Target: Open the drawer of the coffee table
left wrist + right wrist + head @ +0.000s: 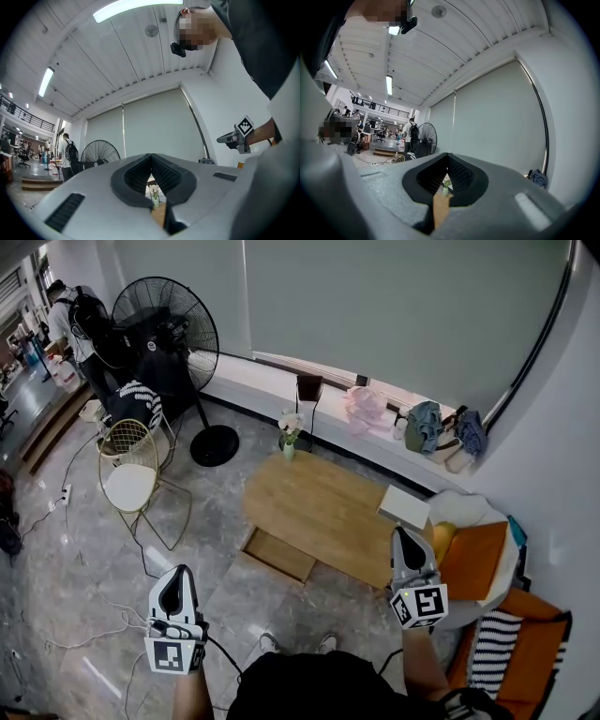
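**Both grippers shut and empty, held short of the desk with its drawer out**

The low wooden desk (323,502) stands in the middle of the grey tiled floor, in front of a long window ledge. At the left end of its near side the drawer (279,555) stands pulled out over the floor, a shallow wooden tray whose inside looks bare. On the far left corner of the desk top is a small vase of flowers (289,437), and a flat white box (404,506) lies at the right end.

The left gripper (175,589) hangs over the floor, near left of the drawer and well apart from it, pointing forward roughly level. In its own view the jaw tips meet and nothing is between them; the vase and a strip of desk top show through the gap behind the tips.

The right gripper (405,549) is held over the near right end of the desk, close beside an orange cushion (473,559). Its jaw tips are together too, with nothing gripped.

Further left, a wire chair (136,474) and a big black standing fan (165,334) stand on the floor, and a person with a backpack (70,320) is at the far left.
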`<state>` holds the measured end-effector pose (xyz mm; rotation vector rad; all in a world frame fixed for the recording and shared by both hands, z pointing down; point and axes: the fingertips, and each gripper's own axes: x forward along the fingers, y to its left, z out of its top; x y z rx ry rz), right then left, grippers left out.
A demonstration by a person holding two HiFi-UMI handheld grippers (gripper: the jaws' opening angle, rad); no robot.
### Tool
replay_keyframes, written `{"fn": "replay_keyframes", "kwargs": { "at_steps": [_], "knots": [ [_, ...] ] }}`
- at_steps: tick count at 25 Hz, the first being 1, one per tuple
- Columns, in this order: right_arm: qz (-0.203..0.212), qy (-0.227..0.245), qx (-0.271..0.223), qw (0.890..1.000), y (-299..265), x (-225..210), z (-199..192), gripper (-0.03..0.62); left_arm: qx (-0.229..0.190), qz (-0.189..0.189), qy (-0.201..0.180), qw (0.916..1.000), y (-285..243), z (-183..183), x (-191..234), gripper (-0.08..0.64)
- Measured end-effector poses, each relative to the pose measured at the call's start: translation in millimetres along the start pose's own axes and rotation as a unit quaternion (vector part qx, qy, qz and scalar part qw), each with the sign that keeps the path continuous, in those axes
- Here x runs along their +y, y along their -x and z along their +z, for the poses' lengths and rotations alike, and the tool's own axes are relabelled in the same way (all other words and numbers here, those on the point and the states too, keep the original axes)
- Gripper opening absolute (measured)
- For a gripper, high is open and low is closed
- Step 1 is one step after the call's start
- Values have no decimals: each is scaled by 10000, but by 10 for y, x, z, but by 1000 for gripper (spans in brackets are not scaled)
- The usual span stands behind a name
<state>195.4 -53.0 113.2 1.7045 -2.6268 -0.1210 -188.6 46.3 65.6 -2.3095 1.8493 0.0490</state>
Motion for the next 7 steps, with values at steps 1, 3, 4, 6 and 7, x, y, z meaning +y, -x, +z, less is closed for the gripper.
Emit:
{"fn": "replay_keyframes", "kwargs": {
  "at_steps": [1, 3, 4, 6, 7],
  "knots": [
    [-12, -13, 4, 10000, 0, -3, -8, 5, -1, 4, -3, 10000, 2, -4, 1, 8],
    [-11, -3, -2, 10000, -7, 8, -13, 5, -15, 17, 1, 10000, 8, -12, 14, 8],
    [0, 16, -8, 10000, -14, 16, -11, 5, -23, 22, 5, 10000, 10, -15, 19, 8],
    [-4, 24, -3, 10000, -23, 21, -14, 5, -25, 22, 10, 10000, 10, -24, 25, 8],
    [-11, 23, 2, 10000, -27, 21, -18, 5, -22, 21, 12, 10000, 9, -30, 27, 8]
  ]
}}
